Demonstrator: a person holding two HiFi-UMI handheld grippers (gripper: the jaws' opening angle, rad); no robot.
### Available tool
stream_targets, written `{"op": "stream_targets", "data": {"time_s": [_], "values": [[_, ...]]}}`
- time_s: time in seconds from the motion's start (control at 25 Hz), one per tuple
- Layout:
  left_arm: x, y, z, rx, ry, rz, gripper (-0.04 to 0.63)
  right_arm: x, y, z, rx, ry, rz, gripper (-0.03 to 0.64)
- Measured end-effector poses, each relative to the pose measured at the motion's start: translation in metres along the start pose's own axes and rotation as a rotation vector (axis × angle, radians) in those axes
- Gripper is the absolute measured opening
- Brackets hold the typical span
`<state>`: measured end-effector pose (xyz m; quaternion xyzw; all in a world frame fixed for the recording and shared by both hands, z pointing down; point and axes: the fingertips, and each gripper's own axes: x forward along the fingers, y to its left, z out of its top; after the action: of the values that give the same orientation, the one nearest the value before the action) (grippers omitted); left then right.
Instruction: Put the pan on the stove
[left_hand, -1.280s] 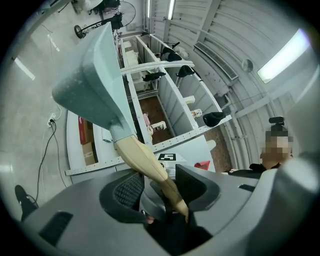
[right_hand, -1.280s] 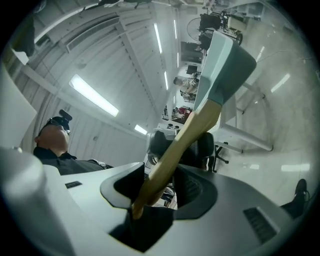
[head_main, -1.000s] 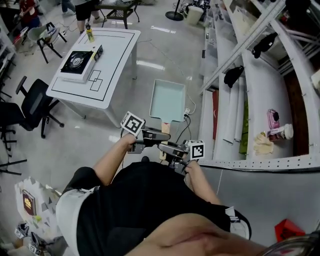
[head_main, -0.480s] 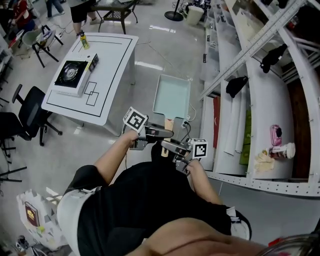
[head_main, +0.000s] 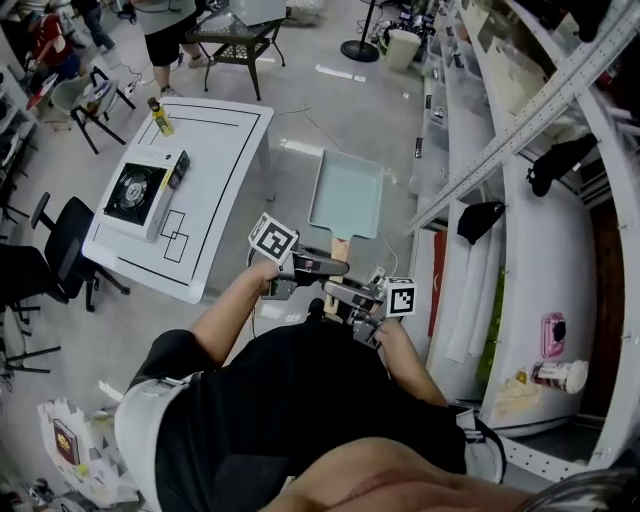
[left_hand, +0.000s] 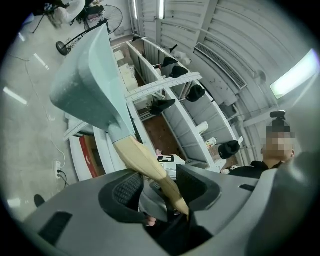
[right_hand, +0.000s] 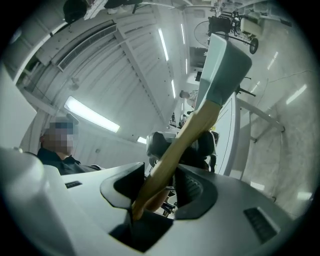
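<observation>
A pale teal rectangular pan (head_main: 347, 192) with a wooden handle (head_main: 338, 248) hangs in the air over the floor, in front of the person. My left gripper (head_main: 325, 266) and right gripper (head_main: 345, 293) are both shut on that handle, one on each side. In the left gripper view the pan (left_hand: 87, 82) rises up and to the left, its handle (left_hand: 145, 165) running down between the jaws of the left gripper (left_hand: 155, 192). In the right gripper view the handle (right_hand: 185, 145) slants through the right gripper (right_hand: 157, 192). A black portable stove (head_main: 140, 190) sits on the white table (head_main: 215, 170) at left.
A yellow bottle (head_main: 160, 118) stands at the table's far end. A black office chair (head_main: 50, 260) sits left of the table. White shelving (head_main: 520, 200) holding dark items runs along the right. People stand at the far end of the room.
Both grippers have carried the pan across the floor together. The table with the stove has slid down and left in the head view, and the shelving has swung past on the right.
</observation>
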<state>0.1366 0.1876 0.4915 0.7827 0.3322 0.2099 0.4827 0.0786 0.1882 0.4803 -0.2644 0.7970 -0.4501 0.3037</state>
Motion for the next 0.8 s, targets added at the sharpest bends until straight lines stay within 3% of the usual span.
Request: {"op": "stream_targets", "data": {"time_s": [0.08, 0.32, 0.56, 0.8], "values": [[0.002, 0.012, 0.030, 0.029, -0.002, 0.027, 0.207, -0.004, -0.008, 0.029, -0.005, 0.011, 0.009, 0.187], [0.011, 0.042, 0.099, 0.025, -0.049, 0.036, 0.207, -0.014, -0.035, 0.099, -0.013, 0.028, 0.034, 0.187], [0.017, 0.069, 0.131, 0.008, -0.042, 0.039, 0.210, -0.020, -0.059, 0.134, 0.003, 0.030, 0.041, 0.187], [0.009, 0.093, 0.163, 0.051, -0.044, 0.090, 0.210, -0.018, -0.079, 0.163, 0.005, 0.029, 0.045, 0.187]]}}
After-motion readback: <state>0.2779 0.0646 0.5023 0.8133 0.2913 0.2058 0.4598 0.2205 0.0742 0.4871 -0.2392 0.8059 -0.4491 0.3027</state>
